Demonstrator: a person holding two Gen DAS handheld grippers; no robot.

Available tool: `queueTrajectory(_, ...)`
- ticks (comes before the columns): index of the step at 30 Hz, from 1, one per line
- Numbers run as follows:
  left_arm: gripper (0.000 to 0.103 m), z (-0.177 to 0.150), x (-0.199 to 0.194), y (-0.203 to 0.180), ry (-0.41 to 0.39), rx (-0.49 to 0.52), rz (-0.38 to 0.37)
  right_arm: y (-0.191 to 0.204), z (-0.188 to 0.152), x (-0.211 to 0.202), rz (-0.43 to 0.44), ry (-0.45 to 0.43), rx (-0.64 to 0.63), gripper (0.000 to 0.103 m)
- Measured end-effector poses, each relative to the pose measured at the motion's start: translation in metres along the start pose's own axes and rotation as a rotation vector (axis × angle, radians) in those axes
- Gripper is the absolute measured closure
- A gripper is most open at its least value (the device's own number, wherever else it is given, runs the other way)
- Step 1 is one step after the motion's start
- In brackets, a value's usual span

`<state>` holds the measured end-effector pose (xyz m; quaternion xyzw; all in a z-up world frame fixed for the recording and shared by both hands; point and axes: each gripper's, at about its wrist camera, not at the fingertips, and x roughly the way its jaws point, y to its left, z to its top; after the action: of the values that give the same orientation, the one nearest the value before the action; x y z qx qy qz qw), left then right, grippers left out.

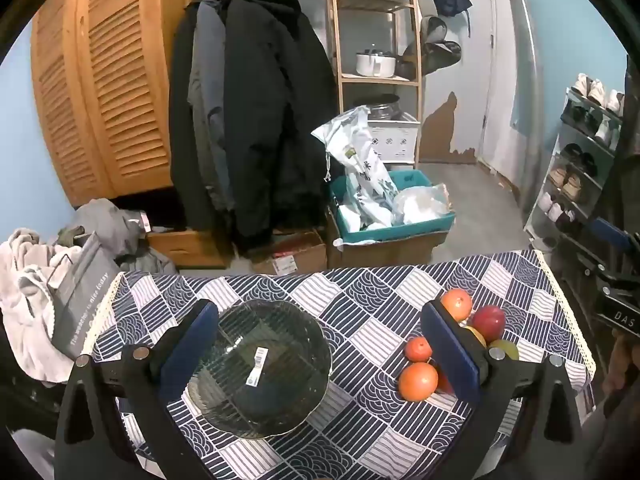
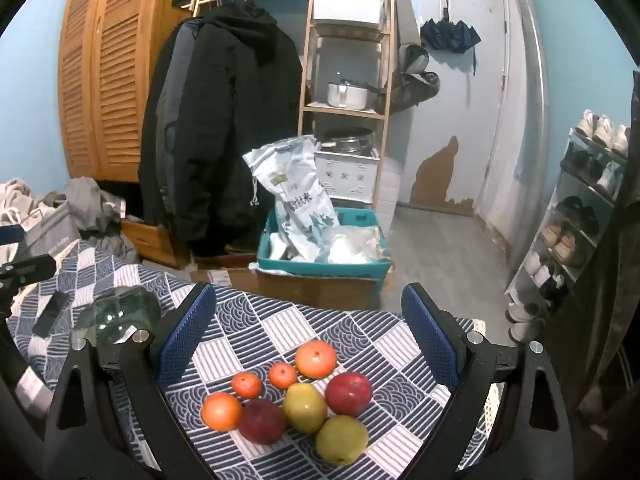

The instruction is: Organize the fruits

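Both tools are held above the near edge of the table (image 1: 360,280), fingers spread wide and empty, which suits a survey stance before any pick. The left gripper (image 1: 320,344) frames the glass bowl (image 1: 260,368), the probable destination for the fruit; the bowl sits empty on the patterned cloth, left of the fruit and well apart from it. The right gripper (image 2: 308,340) frames the fruit cluster (image 2: 292,400), lying loose on the cloth at the table's right side: two oranges, two small tangerines, two red apples and two yellow-green fruits, several touching. The right wrist view shows all eight pieces; in the left wrist view the right finger hides part of the cluster. The left wrist view shows the bowl's full rim and a barcode label, while the right wrist view shows only its edge at far left.
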<state>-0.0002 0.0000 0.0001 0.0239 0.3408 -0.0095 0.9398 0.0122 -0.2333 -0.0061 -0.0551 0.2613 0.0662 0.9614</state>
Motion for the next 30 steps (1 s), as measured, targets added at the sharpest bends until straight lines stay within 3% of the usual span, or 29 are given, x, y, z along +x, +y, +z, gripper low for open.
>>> queueTrajectory(30,0.001,-0.008,0.011,-0.008,0.024,-0.006,-0.01,0.003,-0.001,-0.001,0.009,-0.006,-0.02,0.011)
